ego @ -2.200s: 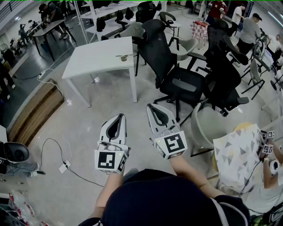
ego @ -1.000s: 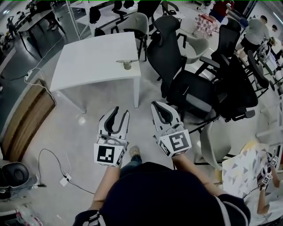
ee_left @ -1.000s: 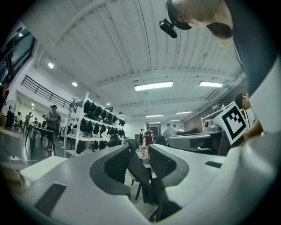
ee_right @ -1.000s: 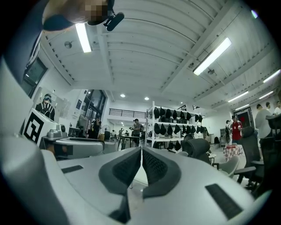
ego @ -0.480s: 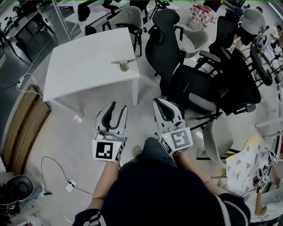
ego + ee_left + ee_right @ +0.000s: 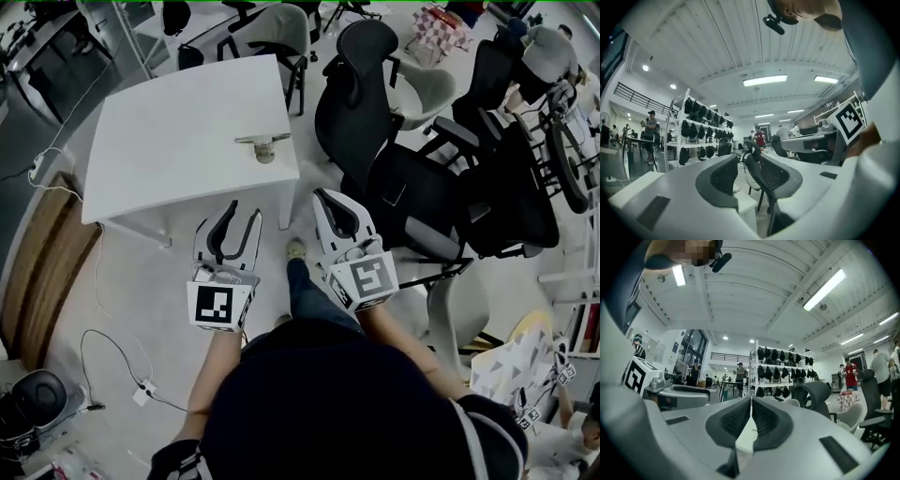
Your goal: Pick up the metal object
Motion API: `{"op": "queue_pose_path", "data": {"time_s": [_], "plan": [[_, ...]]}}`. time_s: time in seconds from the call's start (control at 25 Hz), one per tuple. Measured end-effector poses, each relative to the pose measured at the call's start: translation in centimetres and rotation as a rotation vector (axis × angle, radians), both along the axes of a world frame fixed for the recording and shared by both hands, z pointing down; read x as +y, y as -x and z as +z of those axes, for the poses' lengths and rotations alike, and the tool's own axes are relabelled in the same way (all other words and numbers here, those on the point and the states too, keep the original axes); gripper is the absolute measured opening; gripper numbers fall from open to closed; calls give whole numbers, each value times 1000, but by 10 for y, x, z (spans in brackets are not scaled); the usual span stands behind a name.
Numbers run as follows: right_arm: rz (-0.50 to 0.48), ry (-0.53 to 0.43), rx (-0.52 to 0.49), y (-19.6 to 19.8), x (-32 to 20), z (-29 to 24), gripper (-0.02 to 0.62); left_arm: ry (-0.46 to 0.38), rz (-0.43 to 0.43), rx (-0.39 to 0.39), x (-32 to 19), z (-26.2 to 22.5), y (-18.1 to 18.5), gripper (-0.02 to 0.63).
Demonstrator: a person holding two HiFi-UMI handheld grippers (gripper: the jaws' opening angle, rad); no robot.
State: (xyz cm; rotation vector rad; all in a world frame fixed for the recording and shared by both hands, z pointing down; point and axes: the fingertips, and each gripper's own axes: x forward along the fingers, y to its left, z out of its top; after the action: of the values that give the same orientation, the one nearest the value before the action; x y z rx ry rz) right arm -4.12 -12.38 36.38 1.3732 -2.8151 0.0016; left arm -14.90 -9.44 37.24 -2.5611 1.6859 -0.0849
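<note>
Carry the white left gripper point(image 6: 242, 217), 2 jaws spread and empty, squarely over the small, seemingly flat-topped metal object point(image 6: 263, 143); the right gripper point(image 6: 328, 202) is closed on nothing.

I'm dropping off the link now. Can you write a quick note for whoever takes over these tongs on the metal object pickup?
Left tongs: open, empty, held just short of the table's near edge.
Right tongs: shut, empty, off the table's near right corner.
Metal object: lies untouched on the white table, near its right edge.
Done: nothing picked up yet.
Left to do: reach over the table, close on the object, lift.
</note>
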Motion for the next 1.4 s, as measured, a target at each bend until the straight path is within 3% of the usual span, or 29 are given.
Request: {"op": "queue_pose_path", "data": {"time_s": [0.36, 0.64, 0.76, 1.08, 1.4], "plan": [[-75, 40, 19, 25, -129, 13, 28, 54, -18, -33, -124, 21, 10, 133], [-145, 85, 72, 40, -208, 46, 28, 145, -30, -91, -204, 56, 11, 133], [-175, 117, 75, 46, -226, 60, 28, 191, -42, -103, -223, 73, 13, 133], [-176, 174, 79, 53, -254, 85, 28, 298, 0, -226, -255, 116, 16, 133], [-95, 241, 59, 50, -269, 88, 28, 383, 147, -340, -270, 148, 10, 133]]}}
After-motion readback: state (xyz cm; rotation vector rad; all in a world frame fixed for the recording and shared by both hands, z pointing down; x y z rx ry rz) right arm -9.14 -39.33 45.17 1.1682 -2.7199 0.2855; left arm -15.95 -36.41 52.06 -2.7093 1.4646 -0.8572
